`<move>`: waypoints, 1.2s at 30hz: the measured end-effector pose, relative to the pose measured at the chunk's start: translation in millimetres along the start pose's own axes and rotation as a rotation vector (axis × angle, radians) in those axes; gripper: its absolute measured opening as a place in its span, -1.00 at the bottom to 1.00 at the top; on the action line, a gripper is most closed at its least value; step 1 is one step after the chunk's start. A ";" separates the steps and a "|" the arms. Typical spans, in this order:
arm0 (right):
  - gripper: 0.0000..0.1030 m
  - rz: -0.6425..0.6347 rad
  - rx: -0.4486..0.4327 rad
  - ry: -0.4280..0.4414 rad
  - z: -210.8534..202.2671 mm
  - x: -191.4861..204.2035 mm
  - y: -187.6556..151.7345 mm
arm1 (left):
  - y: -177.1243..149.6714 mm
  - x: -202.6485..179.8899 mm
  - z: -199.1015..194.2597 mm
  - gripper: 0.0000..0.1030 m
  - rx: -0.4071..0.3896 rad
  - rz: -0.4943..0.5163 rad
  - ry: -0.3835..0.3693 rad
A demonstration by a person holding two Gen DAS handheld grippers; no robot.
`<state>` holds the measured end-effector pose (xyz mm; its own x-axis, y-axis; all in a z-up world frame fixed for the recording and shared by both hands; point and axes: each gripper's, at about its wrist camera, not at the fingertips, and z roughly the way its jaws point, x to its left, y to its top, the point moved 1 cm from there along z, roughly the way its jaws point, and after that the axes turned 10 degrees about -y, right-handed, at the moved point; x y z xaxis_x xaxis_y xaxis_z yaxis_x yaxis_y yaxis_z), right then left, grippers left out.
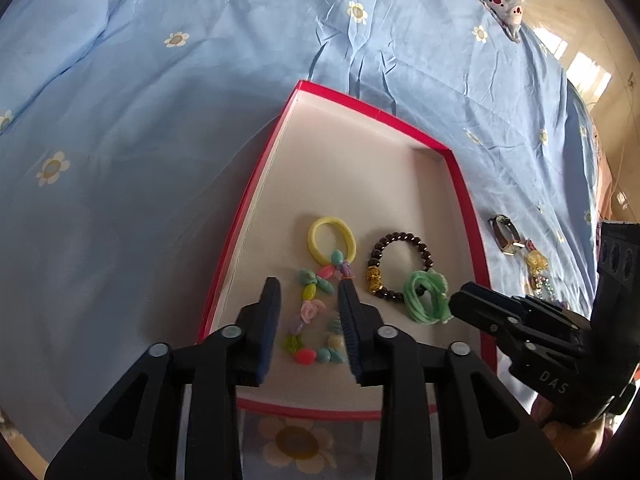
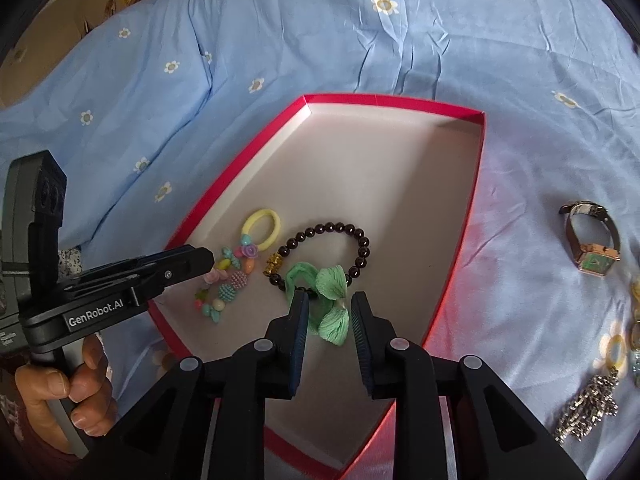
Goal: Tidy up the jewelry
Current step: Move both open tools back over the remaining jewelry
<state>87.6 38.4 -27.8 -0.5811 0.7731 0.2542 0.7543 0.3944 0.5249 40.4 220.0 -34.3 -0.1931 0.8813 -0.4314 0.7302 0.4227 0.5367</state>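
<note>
On the bedsheet, both grippers (left gripper, right gripper) gape, gripping nothing.

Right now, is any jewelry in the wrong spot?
Yes. A wristwatch, a silver tassel piece and some beads still lie on the blue sheet, outside the red box. Inside it, nothing looks spilled or broken.

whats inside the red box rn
Inside the red box: yellow hair tie, pastel bead bracelet, dark bead bracelet, green hair tie. The near corner is hidden behind the grippers.
</note>
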 end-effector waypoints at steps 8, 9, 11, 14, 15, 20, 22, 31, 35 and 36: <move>-0.38 0.050 -0.063 0.001 -36.9 -23.7 -6.2 | -3.2 -24.5 -12.1 -0.32 -0.019 0.035 -0.019; -0.38 0.057 -0.067 -0.002 -40.3 -27.1 -7.8 | -4.3 -28.5 -12.9 -0.28 -0.019 0.041 -0.024; -0.35 0.078 -0.076 -0.014 -49.1 -38.6 -12.6 | -6.2 -37.1 -12.2 -0.26 -0.013 0.055 -0.033; -0.33 0.110 -0.076 -0.038 -59.3 -54.7 -19.8 | -9.8 -53.9 -10.9 -0.27 -0.001 0.085 -0.050; -0.33 0.120 -0.079 -0.045 -63.3 -60.2 -23.0 | -11.2 -60.3 -9.6 -0.26 0.005 0.097 -0.057; -0.33 0.178 -0.089 -0.086 -80.5 -92.0 -36.8 | -16.6 -86.3 -1.9 -0.27 0.032 0.142 -0.087; -0.33 0.200 -0.094 -0.102 -86.6 -103.5 -42.6 | -19.2 -94.9 0.2 -0.26 0.041 0.157 -0.097; -0.27 0.278 -0.113 -0.169 -107.5 -147.3 -60.5 | -25.2 -128.1 10.6 -0.26 0.074 0.221 -0.123; -0.27 0.306 -0.119 -0.190 -115.7 -164.3 -67.4 | -23.8 -139.9 15.2 -0.22 0.084 0.246 -0.131; -0.27 0.312 -0.120 -0.195 -116.9 -168.4 -68.7 | -23.4 -143.1 16.6 -0.21 0.086 0.253 -0.132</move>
<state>97.9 -177.0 -11.7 -0.2515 0.9314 0.2632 0.8378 0.0734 0.5410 61.9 80.5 2.9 0.0849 0.9188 -0.3854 0.7983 0.1687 0.5782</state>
